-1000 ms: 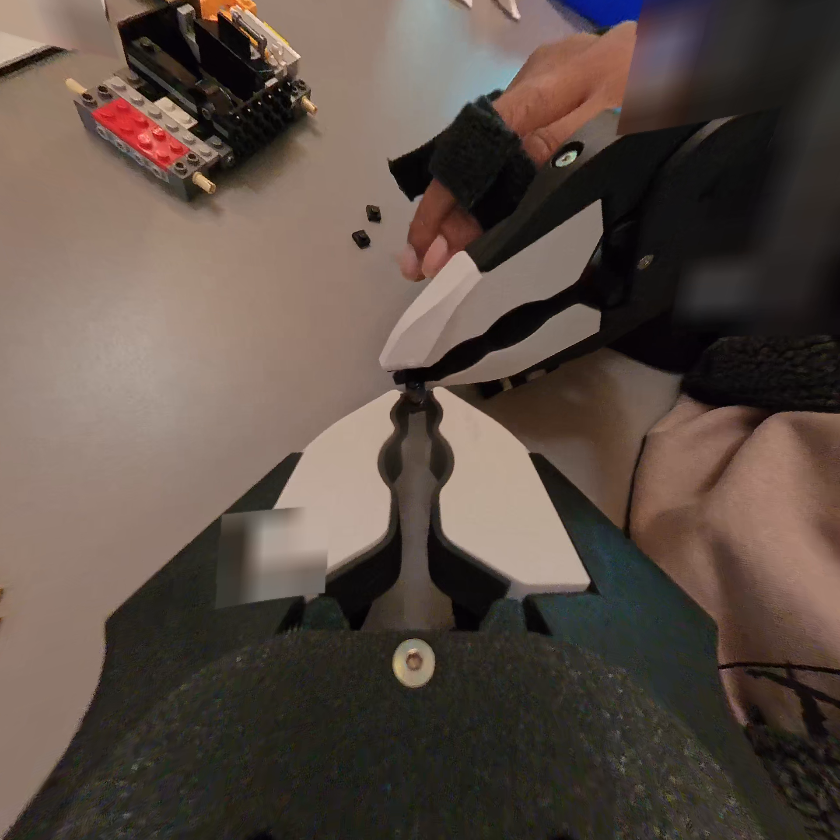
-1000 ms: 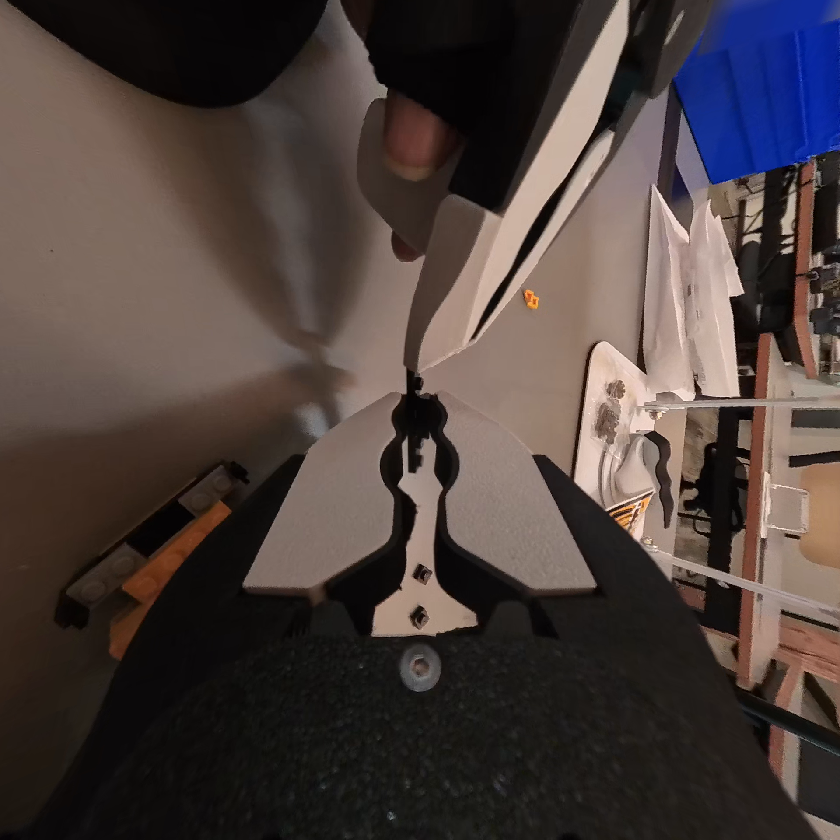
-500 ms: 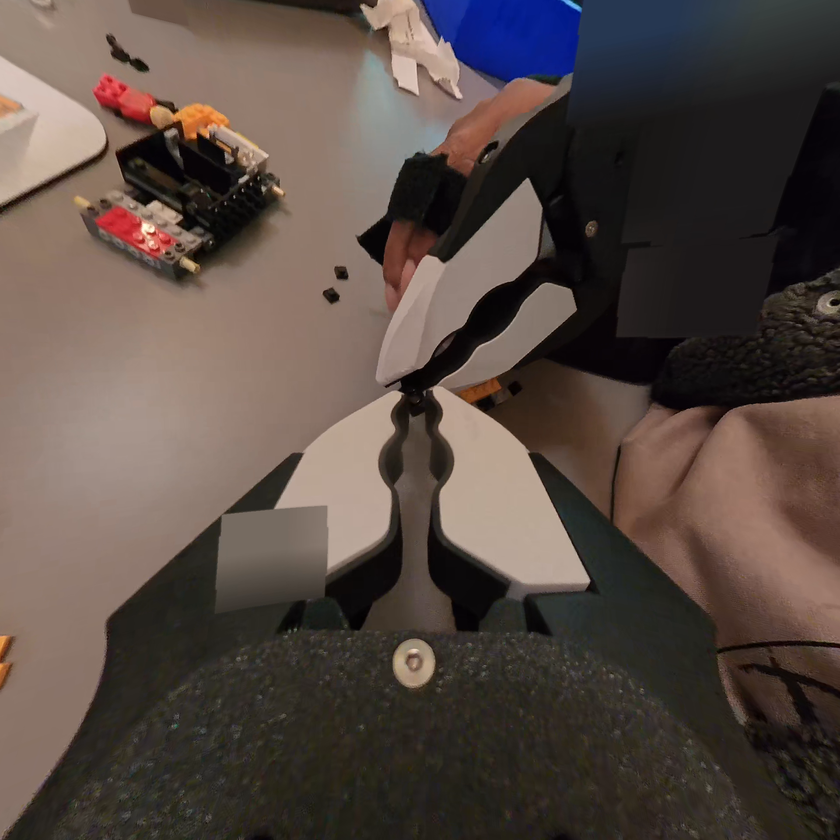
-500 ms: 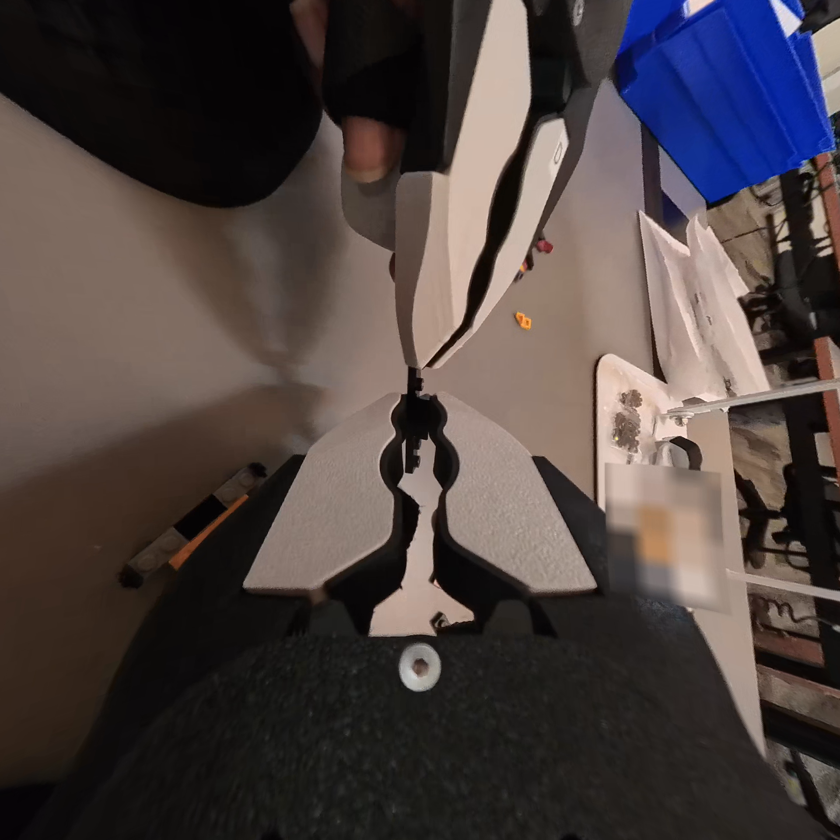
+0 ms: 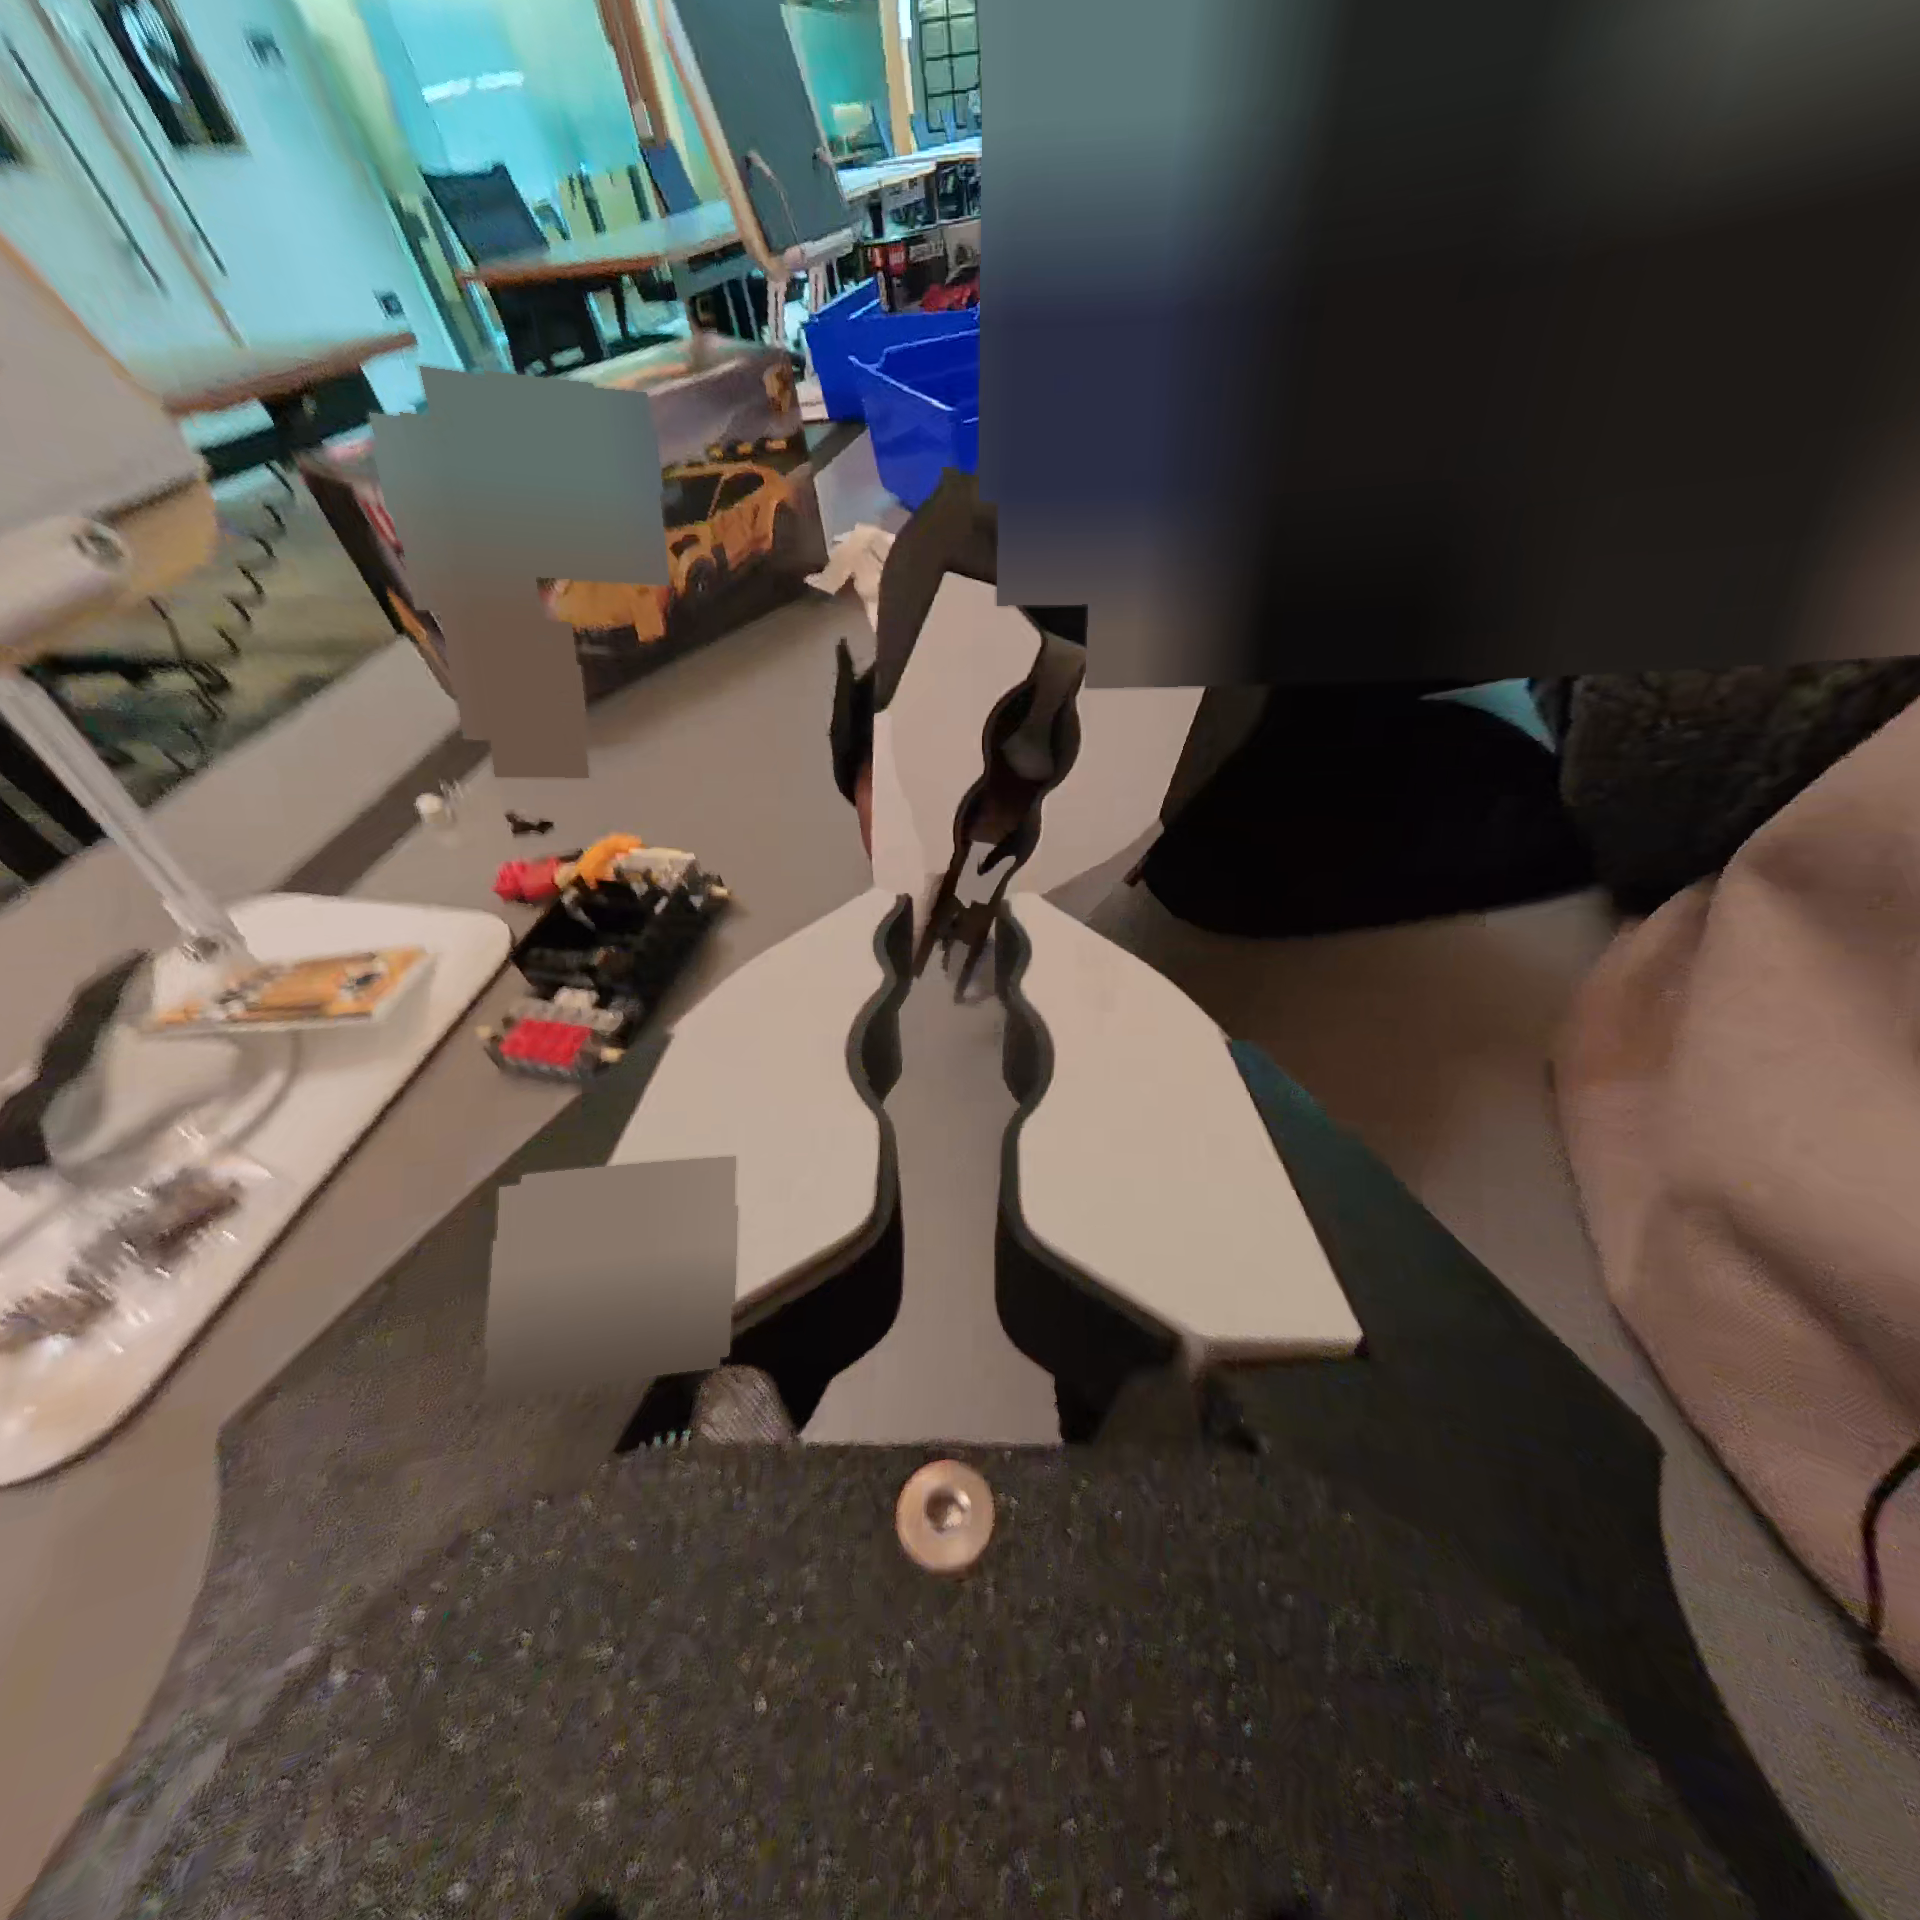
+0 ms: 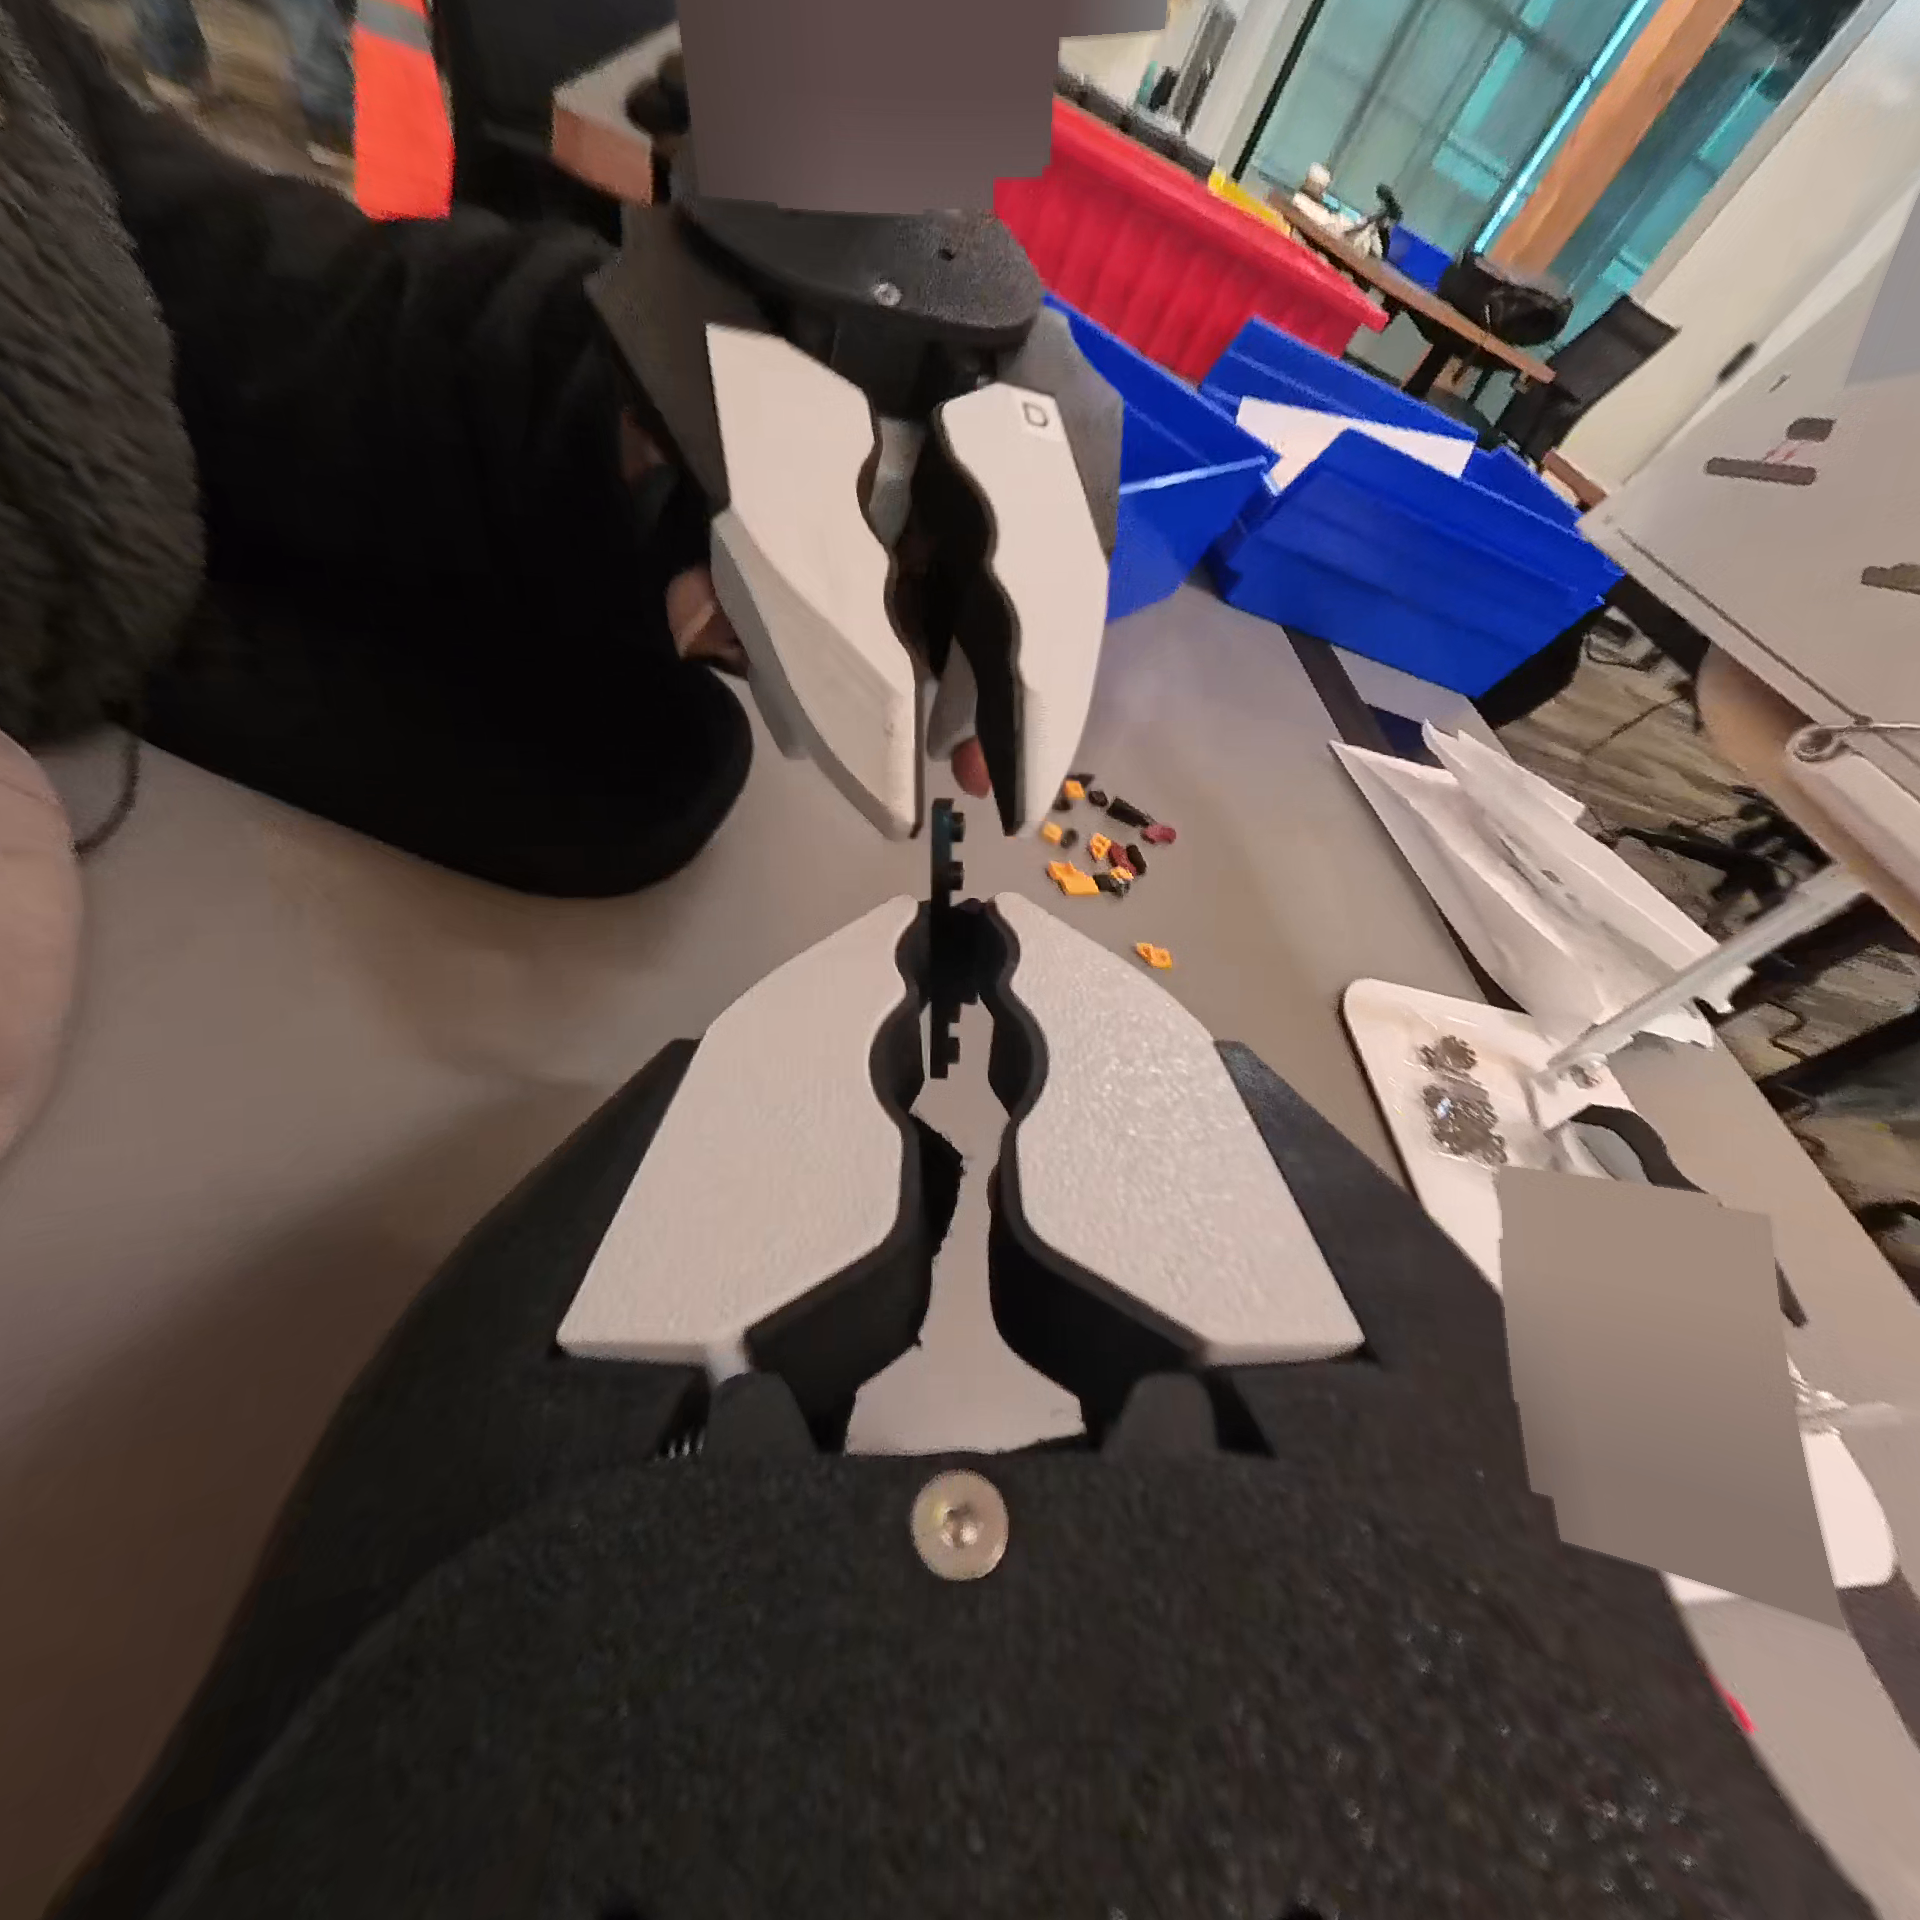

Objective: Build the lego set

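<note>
The right gripper [image 6: 954,920] pinches a thin black lego piece [image 6: 948,966]. At its 12 o'clock, the left gripper [image 6: 961,821] has its fingers slightly spread around the piece's tip.

Loose bricks [image 6: 1101,847] before bins [image 6: 1382,561]

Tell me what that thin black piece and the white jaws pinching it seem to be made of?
The black studded Lego piece looks like hard moulded plastic: crisp little studs, thin flat body. The right gripper holding it has jaws of matte off-white, faintly grainy material, probably printed plastic, with darker wavy inner edges that may be rubbery padding. That last part is a guess.
</note>
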A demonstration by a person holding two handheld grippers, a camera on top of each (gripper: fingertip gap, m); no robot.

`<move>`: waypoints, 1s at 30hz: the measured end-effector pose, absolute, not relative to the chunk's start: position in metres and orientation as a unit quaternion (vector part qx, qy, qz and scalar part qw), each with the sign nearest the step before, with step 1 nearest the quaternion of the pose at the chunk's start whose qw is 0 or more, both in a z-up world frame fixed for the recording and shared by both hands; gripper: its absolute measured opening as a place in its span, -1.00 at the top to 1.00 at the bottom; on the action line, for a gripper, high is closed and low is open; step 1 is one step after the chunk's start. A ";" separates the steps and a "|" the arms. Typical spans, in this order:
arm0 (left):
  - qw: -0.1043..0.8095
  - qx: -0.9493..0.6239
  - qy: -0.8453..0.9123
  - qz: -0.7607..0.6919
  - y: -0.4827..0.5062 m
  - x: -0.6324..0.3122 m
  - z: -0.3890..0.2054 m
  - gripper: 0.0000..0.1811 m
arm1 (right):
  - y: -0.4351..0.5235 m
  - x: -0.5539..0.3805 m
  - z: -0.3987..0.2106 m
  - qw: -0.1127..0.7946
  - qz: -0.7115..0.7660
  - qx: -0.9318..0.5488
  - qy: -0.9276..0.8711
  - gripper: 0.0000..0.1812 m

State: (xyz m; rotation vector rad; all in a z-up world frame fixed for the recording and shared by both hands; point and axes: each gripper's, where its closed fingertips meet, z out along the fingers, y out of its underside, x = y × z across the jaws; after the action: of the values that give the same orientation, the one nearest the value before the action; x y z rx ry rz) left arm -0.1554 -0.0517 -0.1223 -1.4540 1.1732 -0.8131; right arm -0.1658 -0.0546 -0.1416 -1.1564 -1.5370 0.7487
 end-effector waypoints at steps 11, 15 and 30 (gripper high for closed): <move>0.607 -0.473 0.565 -0.298 -0.085 -0.149 -0.100 0.94 | -0.083 -0.164 -0.119 0.517 0.356 -0.428 -0.650 0.92; 0.610 -0.446 0.582 -0.302 -0.095 -0.147 -0.099 0.95 | -0.092 -0.163 -0.117 0.496 0.377 -0.411 -0.666 0.92; 0.615 -0.405 0.570 -0.364 -0.113 -0.143 -0.086 0.94 | -0.116 -0.162 -0.105 0.405 0.507 -0.390 -0.654 0.90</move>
State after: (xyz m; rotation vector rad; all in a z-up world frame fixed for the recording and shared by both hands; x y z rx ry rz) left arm -0.1426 -0.1125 -0.0862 -0.9337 1.3140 -0.8388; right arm -0.1620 -0.1159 -0.1051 -0.9846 -1.6500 1.2786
